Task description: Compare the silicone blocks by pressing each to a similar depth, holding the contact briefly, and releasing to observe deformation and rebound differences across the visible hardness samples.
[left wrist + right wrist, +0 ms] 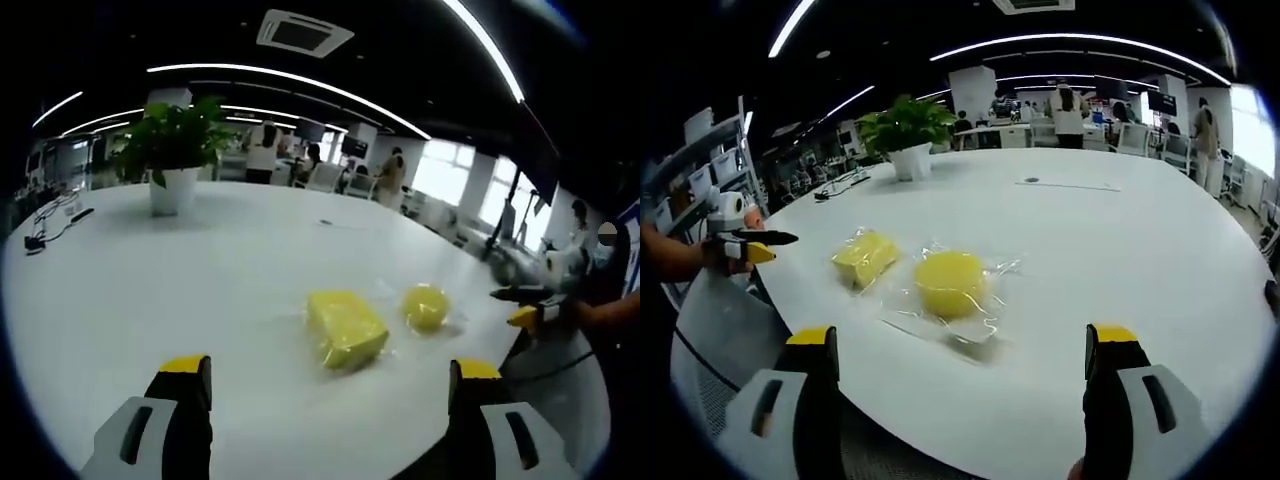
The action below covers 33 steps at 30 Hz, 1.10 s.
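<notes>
Judging by how things lie, the pressing has not begun: both samples sit untouched on the white table (200,290), each in its own clear wrapper, and neither gripper is in contact with anything, so all of the press, hold and release work appears to be left. In the left gripper view, the left gripper (330,385) has its jaws spread wide with nothing between them; just ahead of the tips and slightly toward the right jaw lies the rectangular yellow block (346,328), a flat-topped slab with squared edges, and a little farther on, off to the right, the round yellow block (426,306). In the right gripper view, the right gripper (960,365) is likewise open and empty; the round block sits nearest, almost straight ahead between the jaw lines, a smooth puck-like disc whose wrapper spreads in crinkled, glossy folds toward the gripper, while the rectangular block lies beside it, toward the left jaw and slightly farther off. Both samples look undented and of much the same yellow, so nothing in their look tells which is harder. Well beyond them stands a potted plant (906,135) near the far edge of the table.
</notes>
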{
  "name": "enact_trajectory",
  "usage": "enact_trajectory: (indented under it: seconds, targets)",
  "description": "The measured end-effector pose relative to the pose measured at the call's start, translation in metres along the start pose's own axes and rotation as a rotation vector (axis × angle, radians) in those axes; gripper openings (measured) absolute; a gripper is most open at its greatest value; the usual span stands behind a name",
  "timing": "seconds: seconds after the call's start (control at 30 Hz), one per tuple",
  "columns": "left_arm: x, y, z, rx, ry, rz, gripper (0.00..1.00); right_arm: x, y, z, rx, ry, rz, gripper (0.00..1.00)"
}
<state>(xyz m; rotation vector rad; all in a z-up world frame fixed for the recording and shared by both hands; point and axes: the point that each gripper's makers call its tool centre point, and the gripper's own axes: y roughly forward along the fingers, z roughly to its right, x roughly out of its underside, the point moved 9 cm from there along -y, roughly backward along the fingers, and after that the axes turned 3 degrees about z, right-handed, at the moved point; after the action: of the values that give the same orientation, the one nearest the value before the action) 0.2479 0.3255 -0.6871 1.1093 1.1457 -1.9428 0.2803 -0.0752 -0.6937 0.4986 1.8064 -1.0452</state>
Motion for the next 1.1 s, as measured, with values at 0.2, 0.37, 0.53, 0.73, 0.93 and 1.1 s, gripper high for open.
enact_trajectory:
  seconds: [0.2,0.37,0.53,0.73,0.93,1.1]
  targets:
    - [-0.003,-0.002,0.0,-0.008,-0.027,0.018,1.0,0.0,0.001,0.0,0.001,-0.019,-0.006,0.96]
    - [-0.008,-0.003,-0.008,-0.019,-0.066,0.015,1.0,-0.001,0.001,0.0,0.007,-0.016,-0.005,0.96]
    - [-0.027,0.003,-0.015,-0.001,-0.125,0.044,1.0,-0.001,0.001,0.0,0.009,-0.017,-0.003,0.96]
    - [-0.045,0.02,-0.022,0.015,-0.18,0.017,1.0,-0.002,0.001,0.0,0.004,-0.017,0.006,0.96]
    - [-0.055,0.047,-0.028,0.069,-0.243,-0.039,1.0,-0.002,0.001,0.001,0.009,-0.018,0.009,0.96]
    - [-0.056,0.069,-0.037,0.107,-0.308,-0.073,0.97,-0.002,0.001,0.0,0.008,-0.02,0.01,0.96]
